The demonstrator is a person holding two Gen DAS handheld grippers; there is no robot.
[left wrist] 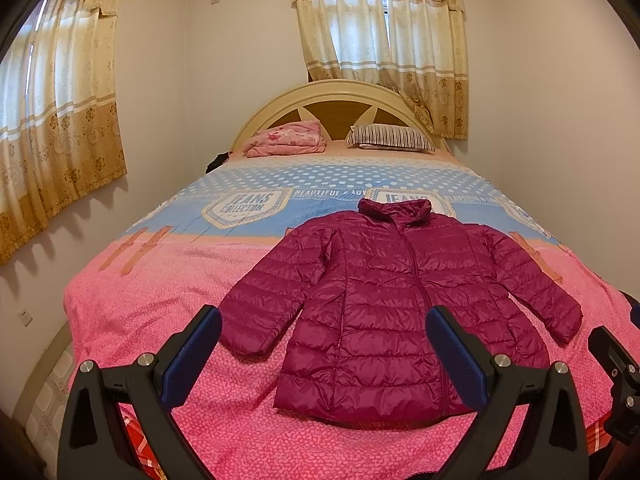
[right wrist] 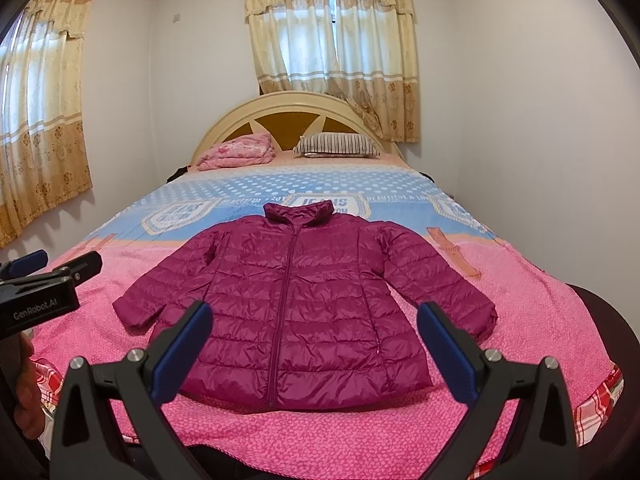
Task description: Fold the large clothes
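Magenta jacket (right wrist: 304, 304) lies flat, collar toward headboard (right wrist: 296, 110); both grippers (left wrist: 324, 354) (right wrist: 314, 350) gape wide, empty.

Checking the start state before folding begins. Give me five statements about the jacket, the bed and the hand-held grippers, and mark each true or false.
1. The magenta puffer jacket lies spread flat, front up, on the bed. True.
2. The jacket's zip is open. False: it is zipped up to the collar.
3. The left hand-held gripper is shut on a sleeve. False: it is open and holds nothing.
4. The right hand-held gripper is open. True.
5. A striped pillow lies by the headboard. True.
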